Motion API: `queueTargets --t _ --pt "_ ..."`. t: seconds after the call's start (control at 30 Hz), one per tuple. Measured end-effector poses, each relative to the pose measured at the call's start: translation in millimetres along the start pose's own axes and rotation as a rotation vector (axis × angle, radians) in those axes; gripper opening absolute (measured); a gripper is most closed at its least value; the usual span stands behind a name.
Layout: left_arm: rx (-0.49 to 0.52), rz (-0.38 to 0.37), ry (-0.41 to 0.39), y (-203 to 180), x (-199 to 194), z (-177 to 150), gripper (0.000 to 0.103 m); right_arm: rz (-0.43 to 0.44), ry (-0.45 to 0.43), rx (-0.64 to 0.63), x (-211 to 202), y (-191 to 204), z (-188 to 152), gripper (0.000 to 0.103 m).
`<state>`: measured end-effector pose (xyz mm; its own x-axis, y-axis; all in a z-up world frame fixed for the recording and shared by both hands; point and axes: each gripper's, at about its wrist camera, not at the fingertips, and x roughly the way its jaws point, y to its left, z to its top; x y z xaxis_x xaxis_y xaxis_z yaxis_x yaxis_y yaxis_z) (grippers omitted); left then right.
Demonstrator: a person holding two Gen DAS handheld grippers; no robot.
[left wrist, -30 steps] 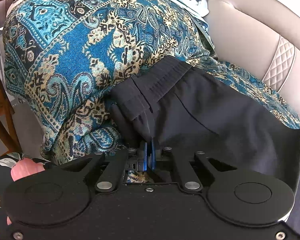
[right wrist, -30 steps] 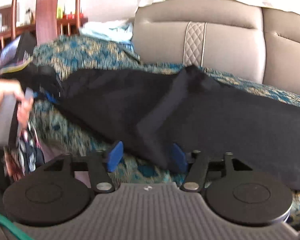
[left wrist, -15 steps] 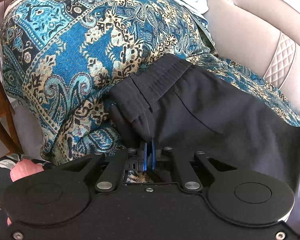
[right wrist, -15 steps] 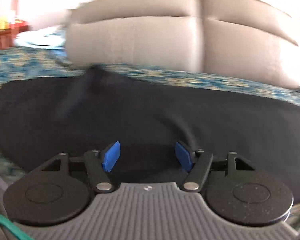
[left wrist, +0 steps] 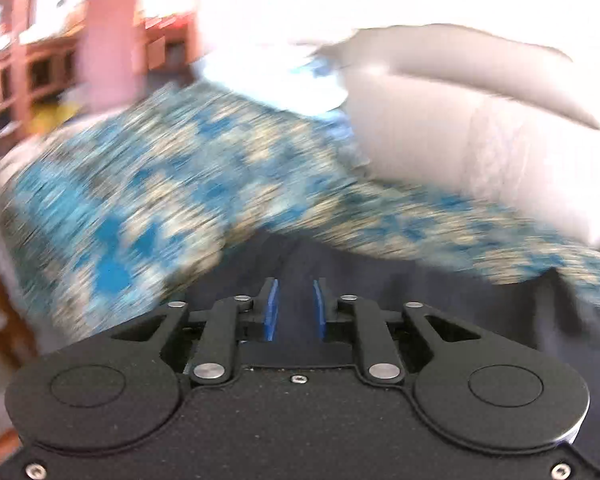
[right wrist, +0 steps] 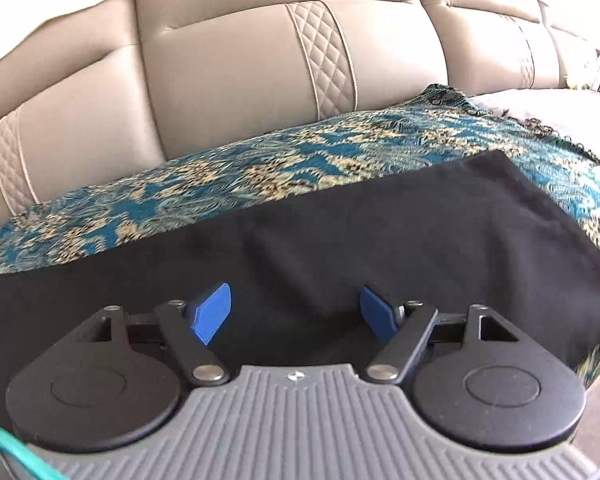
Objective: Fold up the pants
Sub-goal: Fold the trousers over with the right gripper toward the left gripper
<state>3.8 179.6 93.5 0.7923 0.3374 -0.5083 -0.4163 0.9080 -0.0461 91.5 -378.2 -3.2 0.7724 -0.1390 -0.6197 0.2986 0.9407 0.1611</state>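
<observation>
Pants (right wrist: 340, 240), black, spread flat.

Beige leather sofa (right wrist: 236, 92) with quilted diamond-stitch panels, blue and cream patterned woven throw (right wrist: 260, 184) spread over its seat, black fabric pants (right wrist: 340, 240) laid flat on the throw, pale, perhaps cloth, heap (left wrist: 268, 68) behind, blurred

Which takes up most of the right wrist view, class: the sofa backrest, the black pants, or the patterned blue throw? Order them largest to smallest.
1. Sofa backrest and black pants: they look about alike, so I will not rank them.
2. Patterned blue throw: clearly smallest, a band between the two.
</observation>
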Motion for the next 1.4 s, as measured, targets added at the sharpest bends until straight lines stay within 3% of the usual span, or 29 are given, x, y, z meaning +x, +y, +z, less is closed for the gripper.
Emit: queueTargets --t 0.1,0.27,0.37,0.47,0.67,0.8,1.0,1.2,1.4 --pt "0.032 -0.088 0.0 -37.3 -5.4 13.6 0.02 0.04 0.006 0.012 6.2 -2.5 12.3 0.086" --pt "0.127 -0.183 -0.073 -98.4 -14.5 11.2 0.023 0.067 -0.003 -0.012 3.0 -9.4 25.7 0.089" --pt "0.171 -0.282 -0.036 -136.8 -4.0 3.8 0.023 0.065 -0.022 0.023 -2.3 -22.0 31.5 0.091" --pt "0.207 -0.328 0.034 -172.4 20.5 -4.2 0.023 0.063 -0.037 0.087 -6.7 -43.8 38.6 0.092" --pt "0.296 -0.286 0.095 -218.4 75.5 -22.4 0.023 0.0 -0.086 0.313 -32.7 -114.4 42.6 0.093" --pt "0.293 -0.238 0.139 -222.2 107.4 -26.1 0.025 -0.074 -0.107 0.535 -50.7 -175.1 33.8 0.093" --pt "0.298 -0.221 0.123 -225.5 121.2 -22.1 0.028 -0.148 -0.076 0.795 -65.7 -242.6 8.6 0.093" --pt "0.319 -0.204 0.087 -227.9 117.1 -27.8 0.029 -0.047 -0.019 0.929 -53.3 -261.5 -6.5 0.093" --pt "0.302 -0.22 0.098 -224.6 117.8 -26.5 0.029 -0.076 0.019 0.933 -30.0 -253.4 -8.1 0.091"
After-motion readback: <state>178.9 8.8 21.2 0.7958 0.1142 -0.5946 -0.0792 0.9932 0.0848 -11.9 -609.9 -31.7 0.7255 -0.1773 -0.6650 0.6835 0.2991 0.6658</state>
